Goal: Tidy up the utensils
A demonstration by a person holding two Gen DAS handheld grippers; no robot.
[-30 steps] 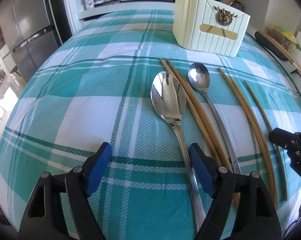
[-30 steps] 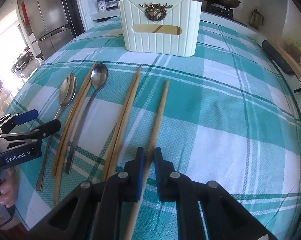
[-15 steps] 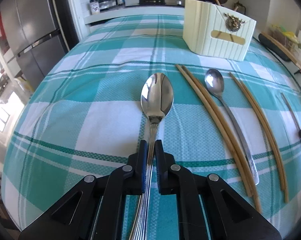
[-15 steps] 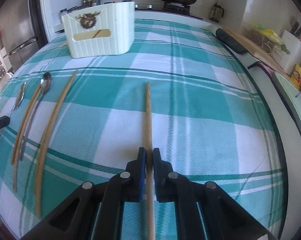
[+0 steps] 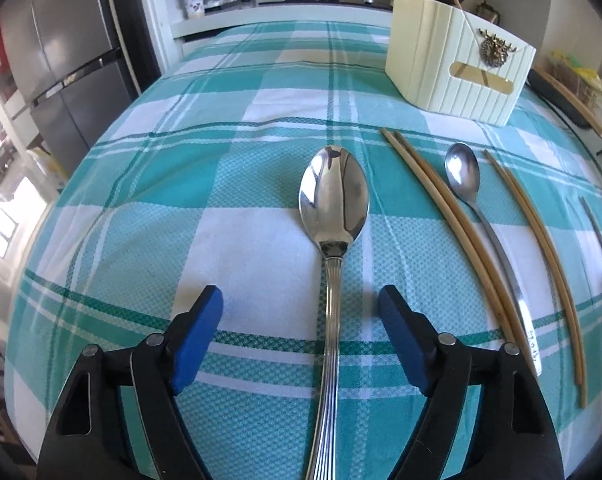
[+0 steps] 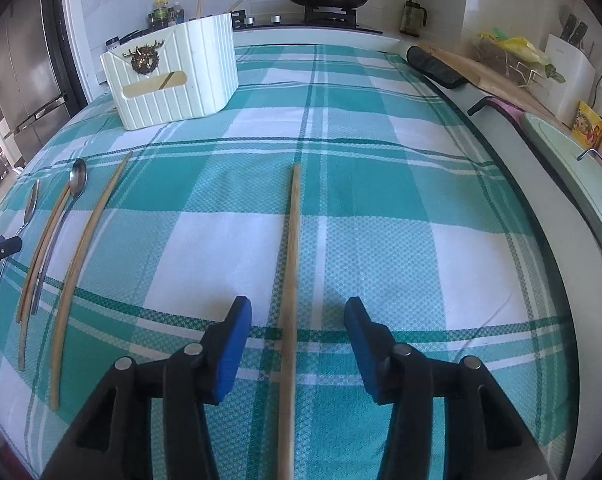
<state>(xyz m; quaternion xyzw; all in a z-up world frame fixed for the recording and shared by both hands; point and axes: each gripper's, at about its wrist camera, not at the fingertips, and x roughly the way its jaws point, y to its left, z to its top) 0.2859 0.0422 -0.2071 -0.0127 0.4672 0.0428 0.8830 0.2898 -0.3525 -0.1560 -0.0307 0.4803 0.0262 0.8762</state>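
- Holder (image 6: 173, 76), cream ribbed, far ahead-left of the right gripper (image 6: 299, 346); chopsticks (image 6: 199, 6) stand inside.
- Left gripper (image 5: 301, 322) spread, large spoon (image 5: 333, 216) lying between its fingers.
- Right gripper spread around a single chopstick (image 6: 291, 264).
- Writing on the small spoon's (image 5: 467, 184) handle is unreadable.

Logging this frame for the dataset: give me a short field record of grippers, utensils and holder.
left gripper: open, big spoon handle between fingers, untouched
right gripper: open, single chopstick between fingers, untouched
rest on cloth: small spoon, chopstick pair to its left, second chopstick pair to its right
holder: cream ribbed box at far end of tablecloth, upright, sticks showing above its rim
surface: teal and white check
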